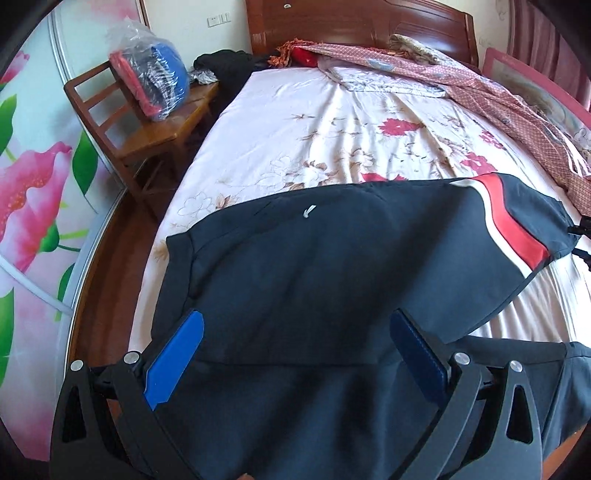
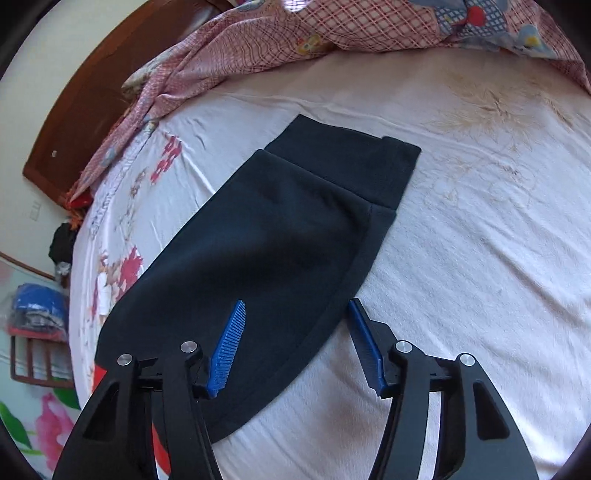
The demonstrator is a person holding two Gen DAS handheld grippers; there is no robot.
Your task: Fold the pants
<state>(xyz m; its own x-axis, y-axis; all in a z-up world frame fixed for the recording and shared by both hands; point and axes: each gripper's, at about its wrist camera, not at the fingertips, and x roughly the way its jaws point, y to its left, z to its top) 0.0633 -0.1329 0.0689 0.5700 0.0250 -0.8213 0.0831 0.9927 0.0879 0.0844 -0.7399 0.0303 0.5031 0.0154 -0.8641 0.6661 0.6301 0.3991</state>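
Observation:
Dark navy pants (image 1: pixel 314 266) with a red and white side stripe (image 1: pixel 517 218) lie across the flowered bed sheet (image 1: pixel 332 122). My left gripper (image 1: pixel 295 321) is open and hangs just above the pants, its blue pads (image 1: pixel 177 354) spread wide over the cloth. In the right wrist view the two leg ends (image 2: pixel 295 221) lie one on the other, cuffs (image 2: pixel 369 166) at the far end. My right gripper (image 2: pixel 295 314) is open above the leg's near edge, one finger over the cloth, the other over the sheet.
A wooden chair (image 1: pixel 147 122) with a bagged bundle (image 1: pixel 155 77) stands left of the bed. A crumpled pink checked blanket (image 1: pixel 498 96) lies along the headboard (image 1: pixel 351 22) side; it also shows in the right wrist view (image 2: pixel 258 48). Bare sheet (image 2: pixel 480 258) lies right of the pants.

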